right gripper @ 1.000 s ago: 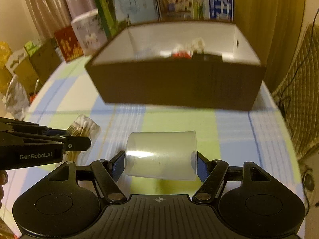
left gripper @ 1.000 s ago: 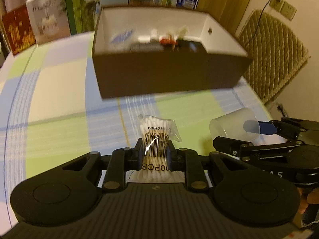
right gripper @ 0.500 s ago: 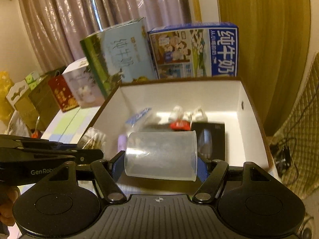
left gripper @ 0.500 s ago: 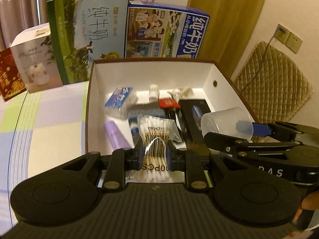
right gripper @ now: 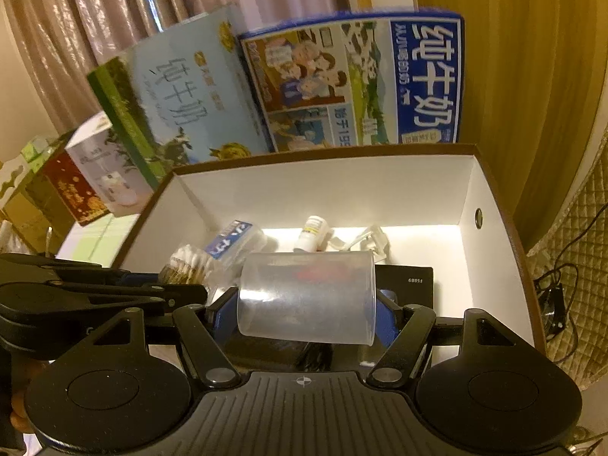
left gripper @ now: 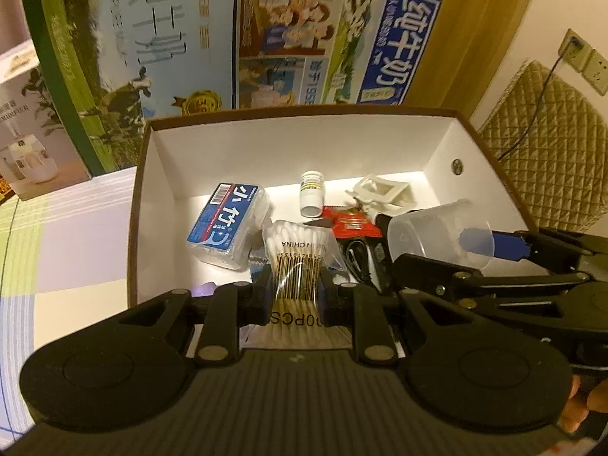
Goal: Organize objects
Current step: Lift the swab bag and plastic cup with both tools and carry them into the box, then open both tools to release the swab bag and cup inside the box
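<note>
Above the open box (left gripper: 437, 140), we hold both items over its white floor so each can be set down among the things already stowed. Our left gripper (left gripper: 294, 290) is clamped on the bag of cotton swabs (left gripper: 300, 250). Our right gripper (right gripper: 306, 309) is spread wide and pinches the clear plastic cup (right gripper: 307, 300) on its side.

"CHINA" on cotton swab packet (left gripper: 297, 262), "纯牛奶" on blue carton (right gripper: 429, 76)

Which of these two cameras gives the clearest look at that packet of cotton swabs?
The left wrist view: the clear plastic packet of white cotton swabs sits centred, barcode readable, pinched between the left tongs. The right wrist view shows only its swab tips from the side, at the left, partly hidden behind those tongs.
</note>
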